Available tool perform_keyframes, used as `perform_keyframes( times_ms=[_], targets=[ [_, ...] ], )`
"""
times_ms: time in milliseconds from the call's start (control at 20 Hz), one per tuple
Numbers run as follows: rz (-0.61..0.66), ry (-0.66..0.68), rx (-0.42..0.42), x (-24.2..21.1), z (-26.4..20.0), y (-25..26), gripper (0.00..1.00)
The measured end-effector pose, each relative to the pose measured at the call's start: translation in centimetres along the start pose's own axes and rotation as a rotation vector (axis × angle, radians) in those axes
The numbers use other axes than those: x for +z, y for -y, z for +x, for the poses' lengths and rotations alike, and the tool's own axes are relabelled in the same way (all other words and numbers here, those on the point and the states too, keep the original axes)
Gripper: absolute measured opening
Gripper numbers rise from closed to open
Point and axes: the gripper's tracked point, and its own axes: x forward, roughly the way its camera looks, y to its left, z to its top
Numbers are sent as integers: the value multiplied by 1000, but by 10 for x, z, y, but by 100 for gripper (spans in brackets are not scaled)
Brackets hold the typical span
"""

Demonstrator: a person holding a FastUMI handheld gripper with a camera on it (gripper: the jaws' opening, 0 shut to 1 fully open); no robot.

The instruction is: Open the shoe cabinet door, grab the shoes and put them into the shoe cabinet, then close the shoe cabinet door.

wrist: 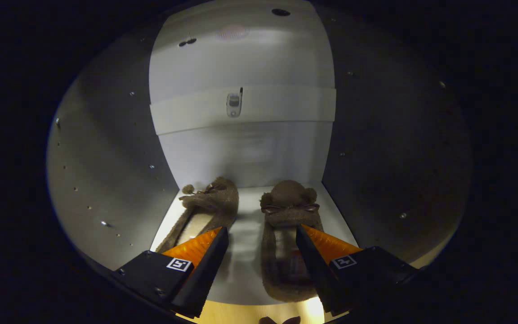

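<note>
Gripper fingers spread apart, holding nothing; two fuzzy brown slippers lie side by side on the smooth pale shelf inside the cabinet, toes toward the far wall.

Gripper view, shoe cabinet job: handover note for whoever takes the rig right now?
Gripper: open, holding nothing, reaching into the cabinet just above its shelf.
Left slipper: on the shelf, toe toward the back wall, beyond one finger.
Right slipper: on the shelf beside it, apart from it, between the fingers and close to the other finger.
Done: door open, both slippers inside.
Left: back the gripper out, close the door.
</note>
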Motion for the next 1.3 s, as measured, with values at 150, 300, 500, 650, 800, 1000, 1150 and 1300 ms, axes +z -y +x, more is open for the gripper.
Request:
perform_keyframes(
  times_ms=[150, 300, 500, 650, 800, 1000, 1150, 1300],
  targets=[
    [-12, 108, 19, 19, -44, -5, 97],
    [0, 226, 37, 35, -98, -16, 97],
    [-1, 374, 63, 49, -190, -28, 97],
    [-41, 383, 98, 34, -241, -37, 97],
    [-64, 394, 121, 17, -294, -34, 97],
    [-69, 419, 154, -6, -364, -23, 97],
    [-52, 419, 180, -22, -409, -9, 97],
    [-48, 429, 211, -28, -446, 12, 97]
  ],
)
